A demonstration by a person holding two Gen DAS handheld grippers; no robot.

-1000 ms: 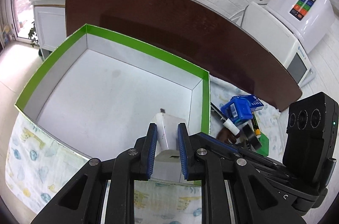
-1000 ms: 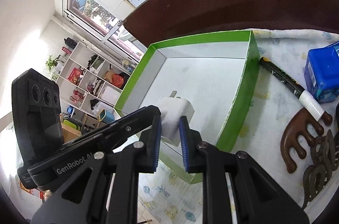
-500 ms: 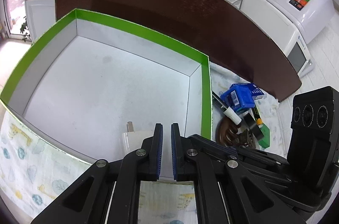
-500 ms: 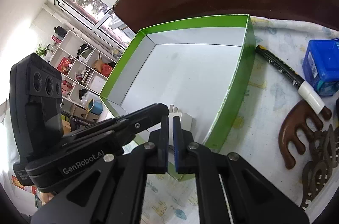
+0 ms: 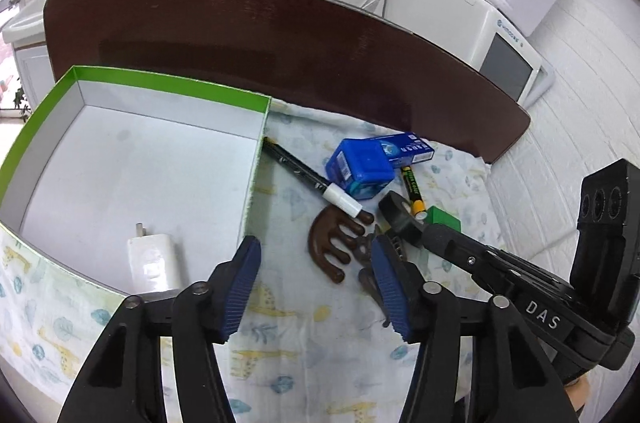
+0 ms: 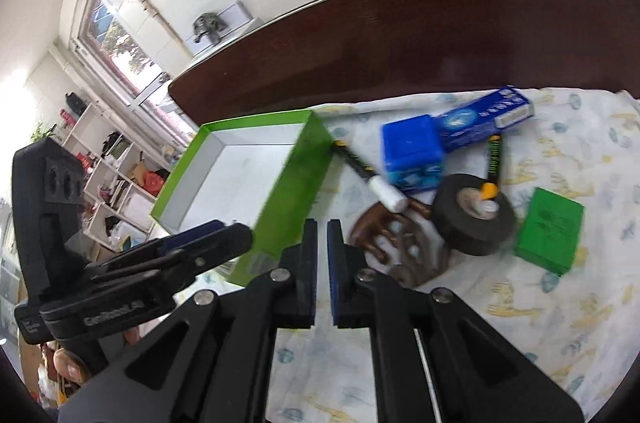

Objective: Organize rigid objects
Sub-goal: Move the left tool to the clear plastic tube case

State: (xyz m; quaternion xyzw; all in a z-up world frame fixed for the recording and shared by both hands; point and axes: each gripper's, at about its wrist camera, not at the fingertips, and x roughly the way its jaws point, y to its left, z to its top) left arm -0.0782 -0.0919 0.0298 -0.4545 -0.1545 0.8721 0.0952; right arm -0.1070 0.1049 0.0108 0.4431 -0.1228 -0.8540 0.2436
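Observation:
A green box (image 5: 168, 79) with a white inside holds a white charger (image 5: 152, 263) near its front wall. To its right, on the cloth, lie a black marker with a white cap (image 5: 308, 179), a blue box (image 5: 360, 167), a blue carton (image 5: 408, 151), a brown wooden comb (image 5: 332, 243), a black tape roll (image 6: 474, 219) and a small green box (image 6: 548, 229). My left gripper (image 5: 314, 255) hangs over the comb; its jaws are opening and grip nothing. My right gripper (image 6: 322, 227) is shut and empty, just left of the comb.
A giraffe-print cloth (image 5: 304, 343) covers the near part of the dark brown table (image 5: 280, 35). A white appliance (image 5: 480, 3) stands at the back right against the brick wall. A yellow-capped marker (image 5: 412, 191) lies across the tape roll.
Both grippers have swung right, away from the box and over the pile. The left jaws have gone from shut to wide apart. The charger stays lying in the box.

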